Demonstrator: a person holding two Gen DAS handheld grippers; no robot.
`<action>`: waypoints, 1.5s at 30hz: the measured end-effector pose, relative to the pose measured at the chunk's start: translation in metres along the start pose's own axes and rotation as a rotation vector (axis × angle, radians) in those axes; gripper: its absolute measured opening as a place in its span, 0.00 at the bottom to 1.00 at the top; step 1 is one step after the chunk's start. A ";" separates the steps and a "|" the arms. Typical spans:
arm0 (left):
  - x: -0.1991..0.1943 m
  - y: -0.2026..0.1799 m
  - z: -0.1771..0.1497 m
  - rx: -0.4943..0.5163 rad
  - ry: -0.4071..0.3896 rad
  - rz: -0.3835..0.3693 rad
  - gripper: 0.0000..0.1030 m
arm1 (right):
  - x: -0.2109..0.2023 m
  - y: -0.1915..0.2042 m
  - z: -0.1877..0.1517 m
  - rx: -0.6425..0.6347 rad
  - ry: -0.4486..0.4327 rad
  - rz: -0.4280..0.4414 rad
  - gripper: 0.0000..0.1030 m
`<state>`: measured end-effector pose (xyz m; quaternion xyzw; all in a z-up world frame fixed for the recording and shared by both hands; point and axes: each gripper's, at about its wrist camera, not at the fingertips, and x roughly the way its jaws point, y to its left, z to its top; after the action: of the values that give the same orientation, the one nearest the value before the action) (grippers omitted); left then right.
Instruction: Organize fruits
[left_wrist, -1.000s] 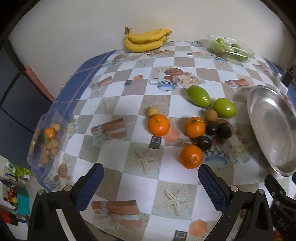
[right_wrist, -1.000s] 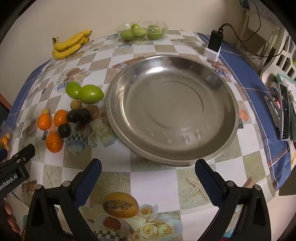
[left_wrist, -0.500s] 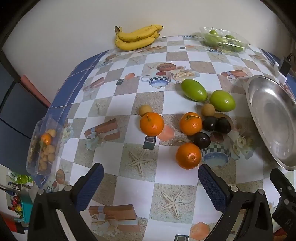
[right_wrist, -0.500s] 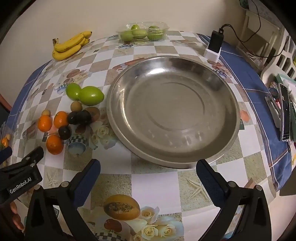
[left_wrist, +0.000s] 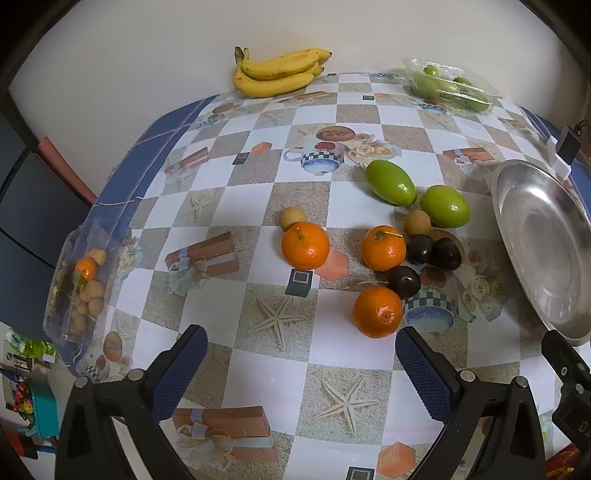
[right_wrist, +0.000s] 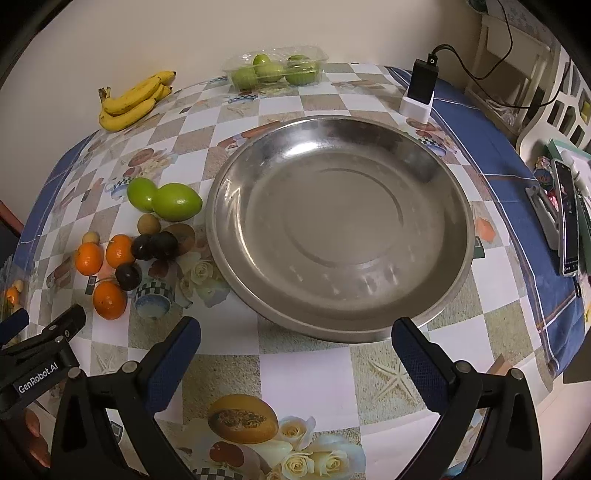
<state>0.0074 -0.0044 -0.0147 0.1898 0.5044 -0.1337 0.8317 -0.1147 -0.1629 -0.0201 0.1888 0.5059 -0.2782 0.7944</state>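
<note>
Three oranges lie on the patterned tablecloth: the nearest orange (left_wrist: 377, 312), a middle one (left_wrist: 383, 247) and a left one (left_wrist: 305, 245). Dark plums (left_wrist: 405, 281), two green mangoes (left_wrist: 389, 182) and small brown fruits (left_wrist: 417, 222) lie beside them. A large empty steel tray (right_wrist: 340, 225) sits to their right. My left gripper (left_wrist: 301, 363) is open and empty, just short of the nearest orange. My right gripper (right_wrist: 295, 354) is open and empty at the tray's near rim.
Bananas (left_wrist: 280, 72) and a clear box of green fruit (left_wrist: 448, 86) sit at the far edge by the wall. A clear box of small fruit (left_wrist: 79, 284) sits at the left table edge. A charger (right_wrist: 421, 90) and phone (right_wrist: 567, 218) are on the right.
My left gripper has moved forward and lower toward the fruit cluster, which looks larger and nearer. My right gripper has barely shifted. Both stay open.
</note>
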 end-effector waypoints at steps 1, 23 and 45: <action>0.000 0.000 0.000 0.000 0.001 0.000 1.00 | 0.000 0.000 0.000 -0.002 -0.002 0.002 1.00; 0.001 0.005 0.001 -0.019 0.006 -0.012 1.00 | -0.005 0.006 0.002 -0.022 -0.029 0.001 1.00; 0.001 0.004 0.001 -0.035 0.011 -0.008 1.00 | -0.011 0.007 0.004 -0.025 -0.061 -0.023 1.00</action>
<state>0.0102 -0.0008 -0.0144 0.1738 0.5120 -0.1271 0.8315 -0.1114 -0.1574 -0.0082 0.1643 0.4871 -0.2867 0.8084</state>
